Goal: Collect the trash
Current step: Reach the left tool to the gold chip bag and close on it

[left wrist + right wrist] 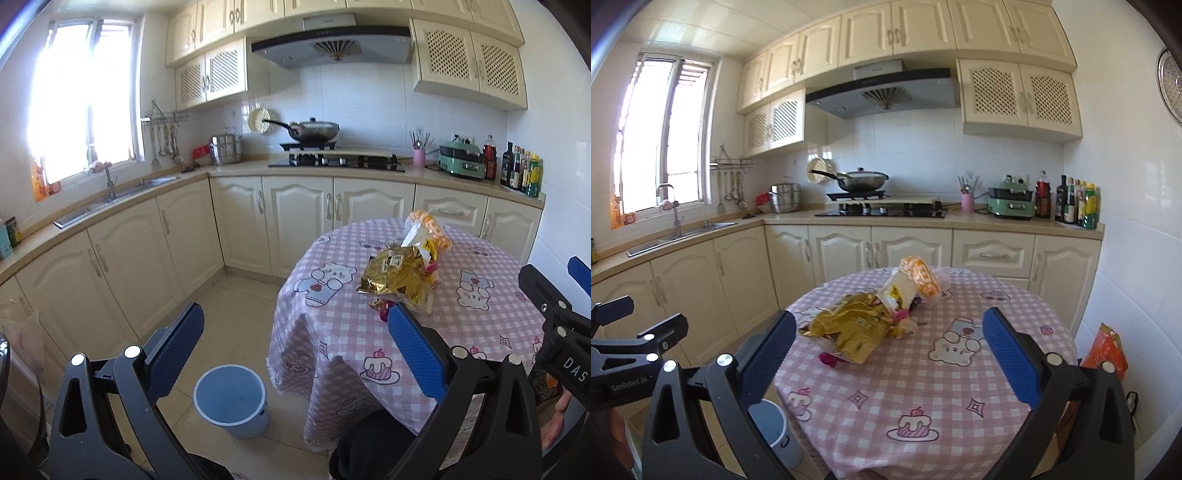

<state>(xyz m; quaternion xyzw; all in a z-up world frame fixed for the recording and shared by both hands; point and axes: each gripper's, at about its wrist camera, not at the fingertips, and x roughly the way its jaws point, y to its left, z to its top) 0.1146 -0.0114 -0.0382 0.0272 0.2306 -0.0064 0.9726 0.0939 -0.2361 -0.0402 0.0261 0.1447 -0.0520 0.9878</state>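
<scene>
Two grippers hung with jaws spread wide, gripping nothing. Below the left gripper [295,343], between its blue pads, a round pale-blue plastic bin [231,398] stood on the tiled floor beside the round table in a pink checked cloth [461,332]. Ahead of the right gripper [888,350], a heap of crumpled gold foil wrappers [849,328] lay on the cloth, with an orange-and-white plastic packet [919,280] just beyond.

Round surface [960,391], pink checked cloth: gold wrappers [849,328] mid-cloth, orange-white bag [919,280] touching behind, magenta scrap [827,359] in front.
</scene>
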